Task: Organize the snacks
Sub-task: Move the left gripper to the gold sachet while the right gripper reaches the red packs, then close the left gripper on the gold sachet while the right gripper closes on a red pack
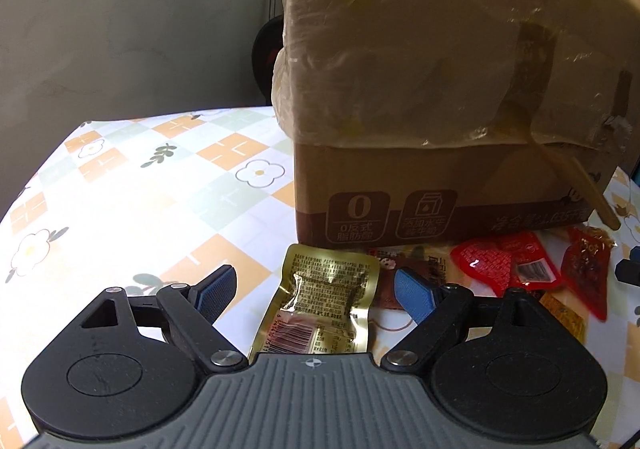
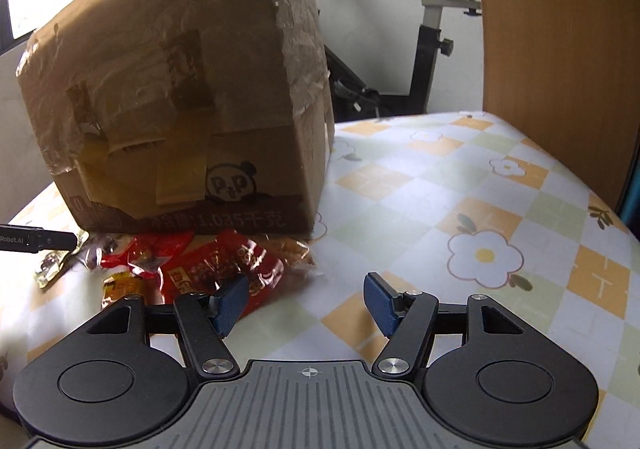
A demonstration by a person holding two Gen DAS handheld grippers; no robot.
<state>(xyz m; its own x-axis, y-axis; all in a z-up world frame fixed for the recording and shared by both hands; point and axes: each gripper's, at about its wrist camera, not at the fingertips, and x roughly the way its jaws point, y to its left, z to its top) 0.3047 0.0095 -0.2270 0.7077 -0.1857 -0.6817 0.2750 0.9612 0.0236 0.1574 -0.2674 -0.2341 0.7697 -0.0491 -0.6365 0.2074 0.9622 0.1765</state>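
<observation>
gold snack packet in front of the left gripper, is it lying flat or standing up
Lying flat: the gold packet rests barcode side up on the tablecloth, between the open left gripper fingers, ungripped.

On the cardboard box (image 1: 420,177), along the brown band at the lower middle of the left wrist view, one badge shows a large "0" over "0反式脂肪酸"; the badge beside it has a milk-carton sign, its characters too blurred to read. In the right wrist view the same box (image 2: 192,121) carries a panda face marked "PtP" and, below it, "1.035千克". A red snack packet (image 1: 482,263) at lower right of the left view shows what looks like a "7". The gold packet (image 1: 320,301) bears a barcode and fine print, unreadable. At the left edge of the right view, a black device (image 2: 36,241) reads "Robot.AI".
</observation>
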